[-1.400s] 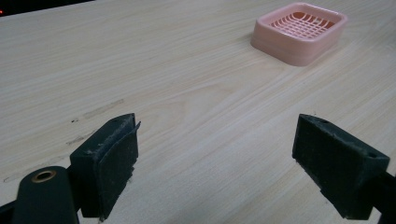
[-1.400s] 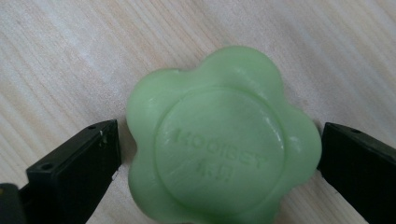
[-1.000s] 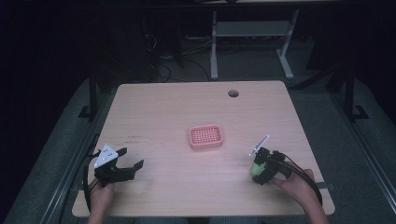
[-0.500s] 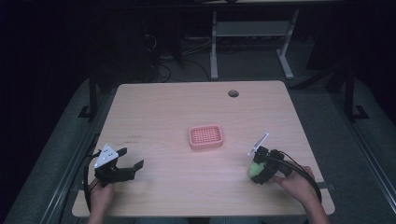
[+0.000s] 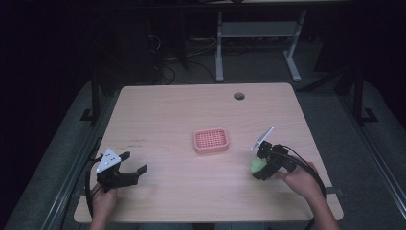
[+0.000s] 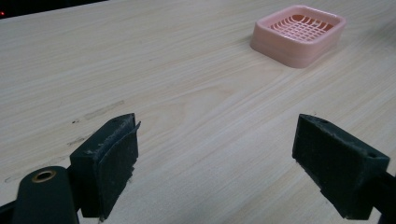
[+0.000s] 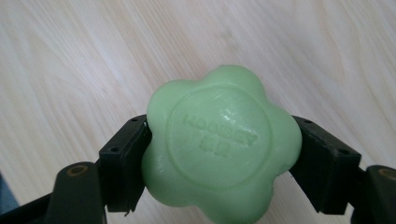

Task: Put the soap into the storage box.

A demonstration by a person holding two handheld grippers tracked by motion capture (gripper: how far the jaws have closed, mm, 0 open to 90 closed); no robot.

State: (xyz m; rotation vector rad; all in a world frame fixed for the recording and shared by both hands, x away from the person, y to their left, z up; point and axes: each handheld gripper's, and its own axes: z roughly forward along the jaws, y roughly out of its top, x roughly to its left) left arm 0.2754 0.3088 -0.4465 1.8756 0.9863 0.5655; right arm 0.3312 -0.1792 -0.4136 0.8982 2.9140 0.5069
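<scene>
Soap (image 7: 223, 147) sits clamped in the right gripper (image 5: 262, 165) near the table's (image 5: 163, 110) right edge, with the pink dish (image 5: 211, 140) toward the centre, while the left gripper (image 5: 125, 168) gapes empty.

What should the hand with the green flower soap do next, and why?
Probably carry the green flower-shaped soap over to the pink slotted plastic soap dish: the right gripper is clamped on it above the wooden table, and the dish sits empty.

The green flower-shaped soap (image 7: 219, 144) had its lower edge cut off in the right gripper view, and its embossed lettering was too faint to read. The pink soap dish (image 6: 299, 33) showed whole, but the wooden table (image 6: 187, 93) ran past every edge.
</scene>
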